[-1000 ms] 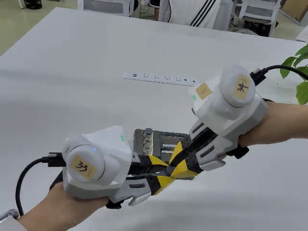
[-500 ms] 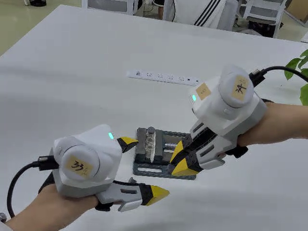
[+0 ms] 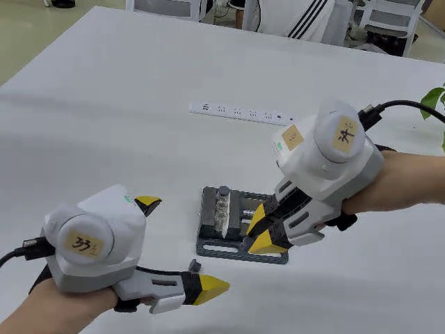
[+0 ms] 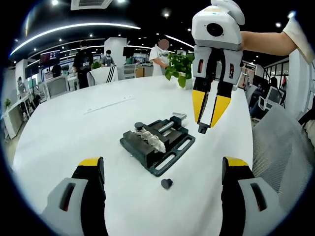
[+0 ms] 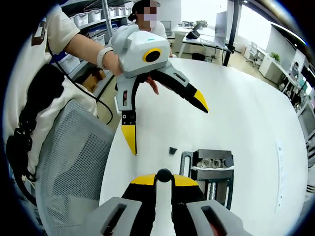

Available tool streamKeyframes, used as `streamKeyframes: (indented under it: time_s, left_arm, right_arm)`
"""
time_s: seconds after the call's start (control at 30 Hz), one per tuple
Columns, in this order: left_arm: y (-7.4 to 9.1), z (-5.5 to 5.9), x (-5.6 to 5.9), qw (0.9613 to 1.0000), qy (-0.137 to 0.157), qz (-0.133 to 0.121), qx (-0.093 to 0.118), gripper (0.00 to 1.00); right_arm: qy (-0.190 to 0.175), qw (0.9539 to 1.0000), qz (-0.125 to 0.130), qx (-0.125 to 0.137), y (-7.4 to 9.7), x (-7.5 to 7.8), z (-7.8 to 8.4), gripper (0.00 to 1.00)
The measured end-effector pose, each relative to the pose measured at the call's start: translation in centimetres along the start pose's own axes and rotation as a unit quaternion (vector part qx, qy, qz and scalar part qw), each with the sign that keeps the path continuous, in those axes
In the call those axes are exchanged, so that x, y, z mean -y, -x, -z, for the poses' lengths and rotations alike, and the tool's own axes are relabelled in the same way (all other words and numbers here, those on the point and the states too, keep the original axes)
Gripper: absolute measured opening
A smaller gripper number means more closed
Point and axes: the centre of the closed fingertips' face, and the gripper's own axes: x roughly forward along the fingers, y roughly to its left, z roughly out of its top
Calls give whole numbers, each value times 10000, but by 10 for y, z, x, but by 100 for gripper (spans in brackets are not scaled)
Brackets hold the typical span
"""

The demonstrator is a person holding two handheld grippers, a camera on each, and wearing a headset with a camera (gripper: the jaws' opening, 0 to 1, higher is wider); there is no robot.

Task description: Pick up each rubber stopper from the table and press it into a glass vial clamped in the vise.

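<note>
left tool spread wide, empty | right tool closed on a rubber stopper, just beside vise | loose stopper on tabletop near vise base | vials clamped, far one seemingly capped

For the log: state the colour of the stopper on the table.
The stopper is dark grey; left gripper view shows it best.

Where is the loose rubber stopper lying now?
In the head view, the loose stopper lies on the table, between the vise and a jaw of the left gripper.
</note>
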Motion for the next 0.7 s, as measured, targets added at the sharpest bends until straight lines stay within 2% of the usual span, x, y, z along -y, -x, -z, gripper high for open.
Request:
streamKeyframes:
  time_s: [0.07,0.23,0.37,0.47,0.7]
  left_arm:
    - [1,4,-2,9999,-62,-79,-106,99]
    - [4,7,-8,9999,31,-146,-78,99]
    - [6,8,-11,9998,73,-190,-61,99]
    - [7,10,-12,9997,91,-201,-77,99]
    - [6,12,-14,9996,142,-211,-91,98]
  right_arm:
    - [69,9999,81,-41,0,5,1,6]
    - [246,9993,184,-198,-1,21,2,6]
    - [571,9971,275,-419,-4,36,2,6]
    - [654,9966,266,-436,-8,45,-1,6]
    - [1194,9903,184,-681,-13,61,-5,6]
